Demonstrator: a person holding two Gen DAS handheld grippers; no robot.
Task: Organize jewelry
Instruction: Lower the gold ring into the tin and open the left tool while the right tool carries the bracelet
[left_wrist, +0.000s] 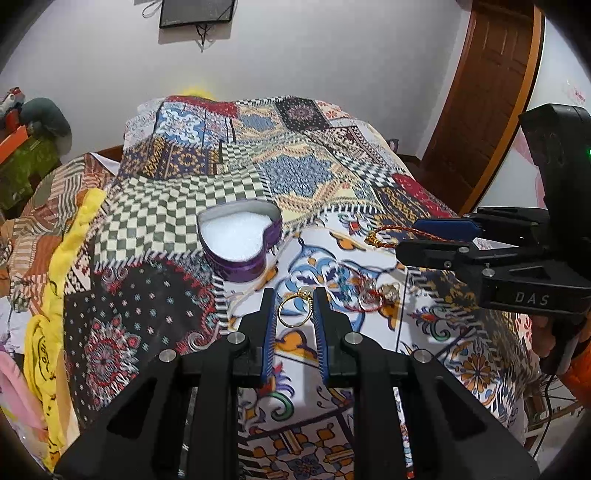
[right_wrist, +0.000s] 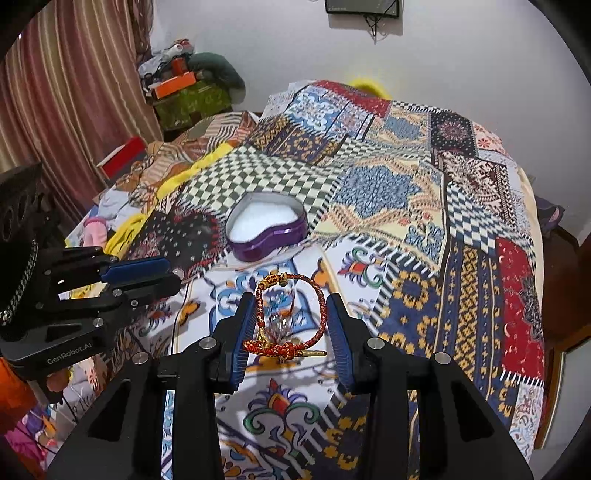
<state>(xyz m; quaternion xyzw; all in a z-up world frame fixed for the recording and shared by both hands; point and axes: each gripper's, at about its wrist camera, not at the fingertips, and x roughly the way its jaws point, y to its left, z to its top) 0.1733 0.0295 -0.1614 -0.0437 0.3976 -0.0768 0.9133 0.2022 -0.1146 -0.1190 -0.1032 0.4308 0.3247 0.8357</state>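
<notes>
A purple heart-shaped tin (left_wrist: 240, 240) with white padding lies open on the patchwork quilt; it also shows in the right wrist view (right_wrist: 267, 229). My left gripper (left_wrist: 294, 295) is shut on a gold ring (left_wrist: 295, 308), held above the quilt just in front of the tin. My right gripper (right_wrist: 291, 308) is shut on a red and gold braided bracelet (right_wrist: 290, 317), which spans the gap between its fingers. The right gripper also shows at the right of the left wrist view (left_wrist: 421, 240). More small jewelry (left_wrist: 376, 291) lies on the quilt to the right of the ring.
The quilt (left_wrist: 303, 177) covers a raised bed. Yellow cloth (left_wrist: 55, 295) and clutter lie along the left side. A wooden door (left_wrist: 484, 92) stands at the right. Boxes and a curtain (right_wrist: 74, 92) stand at the far left in the right wrist view.
</notes>
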